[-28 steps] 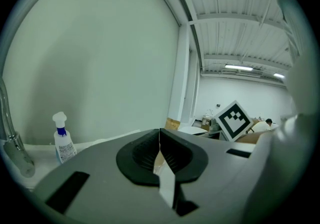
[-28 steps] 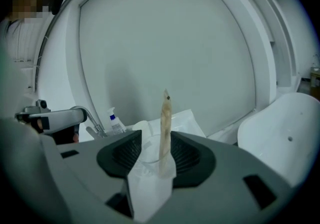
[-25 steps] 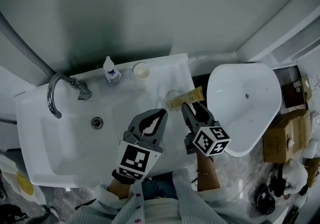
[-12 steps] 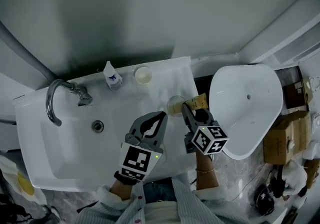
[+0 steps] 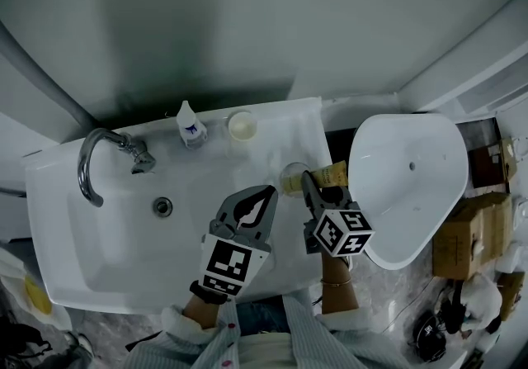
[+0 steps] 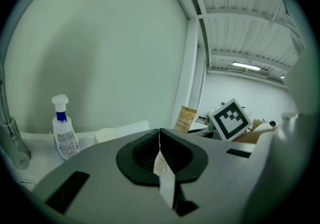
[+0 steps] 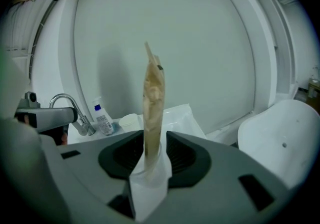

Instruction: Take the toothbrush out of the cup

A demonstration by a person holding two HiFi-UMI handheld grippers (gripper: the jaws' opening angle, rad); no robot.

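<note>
Grey wall (image 5: 247, 21) behind. White washbasin (image 5: 107, 256):
- chrome tap (image 5: 93, 163) at its left end;
- drain (image 5: 162, 206) in the bowl;
- spray bottle (image 5: 190, 125) and small white pot (image 5: 241, 125), side by side on the back ledge.

My left gripper (image 5: 270, 191): jaws closed together, nothing between them, over the basin's right part.

Clear cup (image 5: 290, 178) at the basin's right edge; the toothbrush (image 5: 332, 172), in a brown paper packet, stands in it.

My right gripper (image 5: 318, 186): jaws have just been closing and grip the cup.

White bowl (image 5: 408, 186), then cardboard boxes (image 5: 474, 231) on the floor.
</note>
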